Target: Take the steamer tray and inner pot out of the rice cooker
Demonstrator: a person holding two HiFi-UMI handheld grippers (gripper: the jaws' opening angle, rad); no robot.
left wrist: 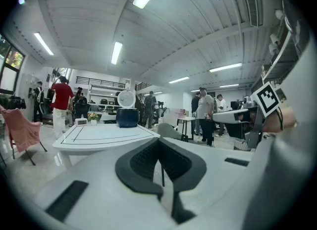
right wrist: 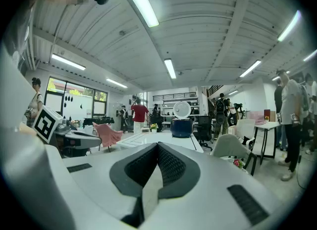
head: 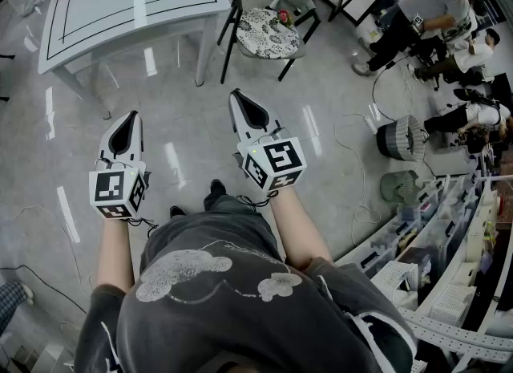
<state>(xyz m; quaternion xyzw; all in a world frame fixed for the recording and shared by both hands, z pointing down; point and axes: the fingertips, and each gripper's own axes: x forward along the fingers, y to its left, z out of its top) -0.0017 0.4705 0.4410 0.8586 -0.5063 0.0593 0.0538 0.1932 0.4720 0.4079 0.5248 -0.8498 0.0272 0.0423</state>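
Note:
The dark blue rice cooker (left wrist: 128,117) stands at the far end of a white table (left wrist: 106,135), its round white lid (left wrist: 126,98) raised. In the right gripper view the rice cooker (right wrist: 181,127) also shows far ahead on the table (right wrist: 148,140). What is inside the cooker is hidden from here. My left gripper (head: 128,119) and right gripper (head: 240,99) hang side by side over the floor, well short of the table (head: 128,10). Both are shut with nothing between the jaws. The pads meet in the left gripper (left wrist: 159,147) and in the right gripper (right wrist: 157,150).
A grey chair with a floral cushion (head: 268,30) stands right of the table. Several people (head: 433,10) sit at the far right, with a floor fan (head: 398,137) and cables nearby. Shelves of bins (head: 449,267) line the right. A pink chair (left wrist: 22,130) stands to the left.

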